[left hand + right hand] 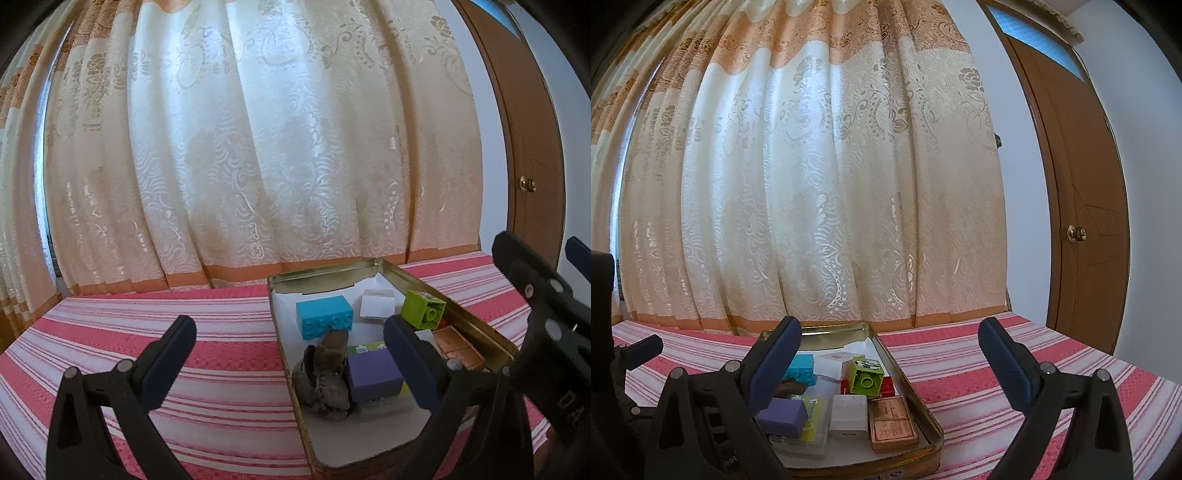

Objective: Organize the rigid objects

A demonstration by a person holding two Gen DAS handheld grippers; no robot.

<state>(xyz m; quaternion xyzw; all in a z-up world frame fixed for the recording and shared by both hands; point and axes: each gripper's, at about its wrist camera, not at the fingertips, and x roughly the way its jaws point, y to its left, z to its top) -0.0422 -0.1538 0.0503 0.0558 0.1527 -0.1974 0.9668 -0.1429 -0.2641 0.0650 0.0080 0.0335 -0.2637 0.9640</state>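
An open gold tin (pixel 280 343) (pixel 925 413) lies on the striped cloth and holds several objects: a teal brick (pixel 323 317) (pixel 801 367), a green brick (pixel 423 308) (pixel 866 376), a purple block (pixel 373 374) (pixel 783 411), a white box (pixel 376 304), a brown-grey rock (pixel 327 376), a white block (pixel 849 415) and a copper block (pixel 892 422). My left gripper (pixel 291 358) is open and empty, hovering over the tin's left wall. My right gripper (pixel 890 360) is open and empty above the tin's right side; it also shows in the left wrist view (pixel 532 284).
The table has a red and white striped cloth (pixel 147 332) (pixel 997 369). A cream and orange curtain (pixel 240 147) hangs right behind it. A brown door (pixel 1078 184) stands at the right.
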